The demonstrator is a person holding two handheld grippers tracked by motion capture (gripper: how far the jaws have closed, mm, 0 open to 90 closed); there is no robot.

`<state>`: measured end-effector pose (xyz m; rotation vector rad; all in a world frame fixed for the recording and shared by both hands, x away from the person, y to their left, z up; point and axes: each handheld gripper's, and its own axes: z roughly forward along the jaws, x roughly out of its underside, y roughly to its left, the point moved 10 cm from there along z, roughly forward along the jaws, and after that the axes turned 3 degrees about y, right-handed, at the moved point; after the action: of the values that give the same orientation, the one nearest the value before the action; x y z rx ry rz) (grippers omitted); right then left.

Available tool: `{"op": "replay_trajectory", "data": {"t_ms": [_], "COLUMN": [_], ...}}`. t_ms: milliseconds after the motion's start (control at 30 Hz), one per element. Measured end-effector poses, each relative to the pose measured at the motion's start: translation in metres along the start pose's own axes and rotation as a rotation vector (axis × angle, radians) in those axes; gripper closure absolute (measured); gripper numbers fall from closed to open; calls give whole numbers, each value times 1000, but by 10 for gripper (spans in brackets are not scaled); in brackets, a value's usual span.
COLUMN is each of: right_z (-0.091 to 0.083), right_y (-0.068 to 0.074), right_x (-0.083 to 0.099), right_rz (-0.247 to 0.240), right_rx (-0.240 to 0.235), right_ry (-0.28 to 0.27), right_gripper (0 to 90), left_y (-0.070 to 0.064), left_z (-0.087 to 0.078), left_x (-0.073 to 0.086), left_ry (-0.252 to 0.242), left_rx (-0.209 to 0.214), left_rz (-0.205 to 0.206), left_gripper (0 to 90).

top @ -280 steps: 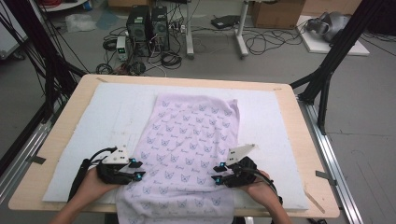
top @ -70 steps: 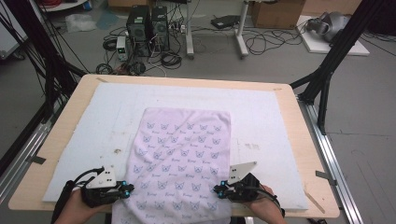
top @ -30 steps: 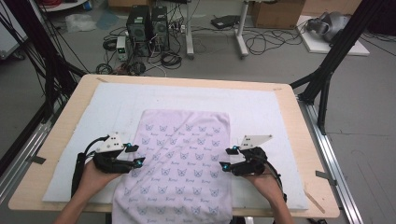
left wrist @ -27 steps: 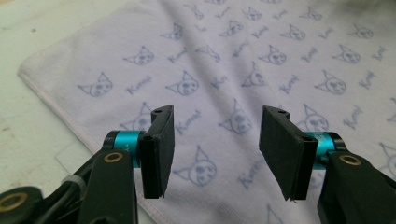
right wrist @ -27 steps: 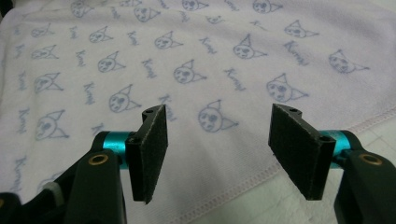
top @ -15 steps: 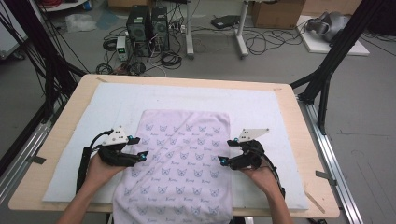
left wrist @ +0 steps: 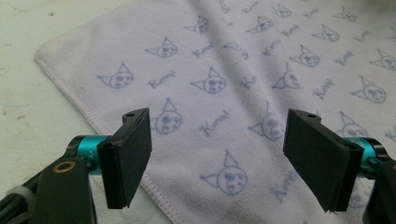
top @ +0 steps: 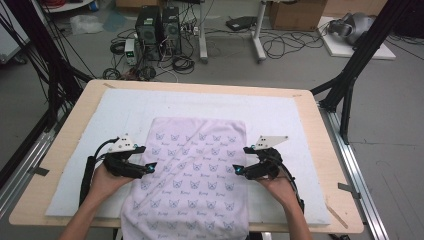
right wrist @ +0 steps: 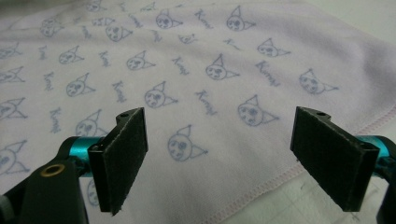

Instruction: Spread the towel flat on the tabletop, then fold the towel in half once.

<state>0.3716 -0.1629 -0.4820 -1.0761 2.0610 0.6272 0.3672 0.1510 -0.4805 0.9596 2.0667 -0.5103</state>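
White mat (top: 90, 135) bare beside towel (top: 192, 175); both grippers' fingers spread over side hems.

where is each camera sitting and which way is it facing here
High view: above the person's side of the table, looking forward and down on the towel; both forearms, left tool and right tool show.
Left gripper view: rides the left tool, looking past its open jaws at the towel's hemmed edge.
Right gripper view: rides the right tool, jaws open over the opposite hem.
Shared: all three views show the same cat-print towel on the white mat.
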Motion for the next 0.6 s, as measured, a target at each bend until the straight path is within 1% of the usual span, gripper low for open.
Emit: {"op": "replay_trajectory", "data": {"t_ms": [67,133,167,200,367,467,567,600], "right_z": [-1,-2,-2,-2,0,0,0,1], "right_y": [1,1,2,2,4,4,3,2], "right_x": [-2,-3,-3,-3,-3,-2,-1,-1], "right_rz": [10,10,9,-1,-18,-15,-10,-17], "right_rx": [-12,-8,-14,-10,2,-1,4,6], "right_ry": [-15,-23,-24,-23,-9,-7,1,5], "right_gripper": [182,181,181,181,181,182,185,188], "left_y": [0,1,1,1,2,4,6,6], "left_z": [0,0,0,0,-1,-1,-2,-2], "left_x": [0,1,1,1,2,2,2,1], "left_ry": [-1,4,4,6,6,9,4,3], "left_rx": [0,-2,-2,-3,-11,-16,-11,-13], "left_rz": [0,4,5,5,6,6,5,-1], "left_gripper": [242,242,243,243,248,259,288,289]}}
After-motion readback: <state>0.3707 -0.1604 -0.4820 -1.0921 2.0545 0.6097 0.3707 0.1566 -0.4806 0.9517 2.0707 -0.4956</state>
